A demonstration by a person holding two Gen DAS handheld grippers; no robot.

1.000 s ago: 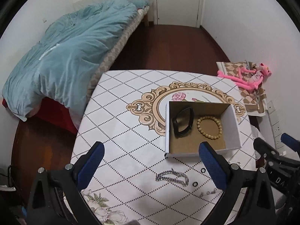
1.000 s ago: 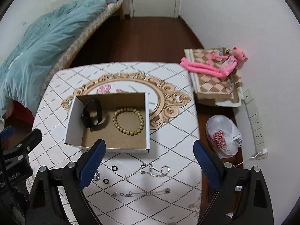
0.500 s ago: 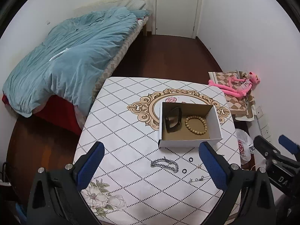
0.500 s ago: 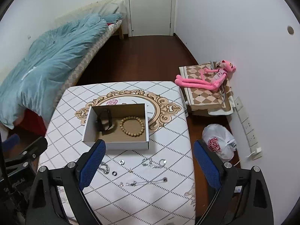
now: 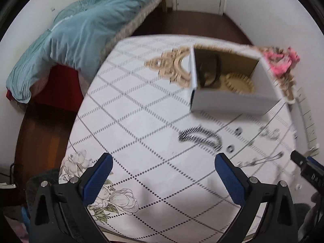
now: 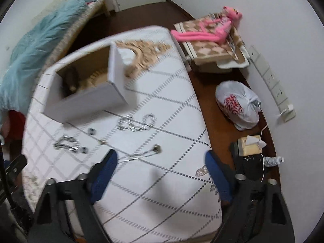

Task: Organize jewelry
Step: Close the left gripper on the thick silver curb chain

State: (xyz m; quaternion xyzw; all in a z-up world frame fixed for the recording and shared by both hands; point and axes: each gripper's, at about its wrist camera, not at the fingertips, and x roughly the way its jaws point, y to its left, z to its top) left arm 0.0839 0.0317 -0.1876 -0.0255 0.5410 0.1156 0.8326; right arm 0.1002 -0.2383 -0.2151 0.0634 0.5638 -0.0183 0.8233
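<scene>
1. Tablecloth [image 5: 141,121] with a diamond pattern fills both views beneath my 2 spread, empty grippers, left [image 5: 163,174] and right [image 6: 161,169].
2. Silver chain [image 5: 199,135] lies just above my left jaws, right of center.
3. Box [image 5: 230,99] at upper right holds a beaded bracelet [image 5: 239,82] and a black band [image 5: 208,73], both blurred.

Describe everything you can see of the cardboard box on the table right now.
The cardboard box is open-topped, white outside and brown inside, resting flat on the patterned tablecloth. A black band leans near its left wall; a tan beaded bracelet lies beside it. Both views are motion-blurred. Neither gripper touches it; silver jewelry lies loose in front.
</scene>
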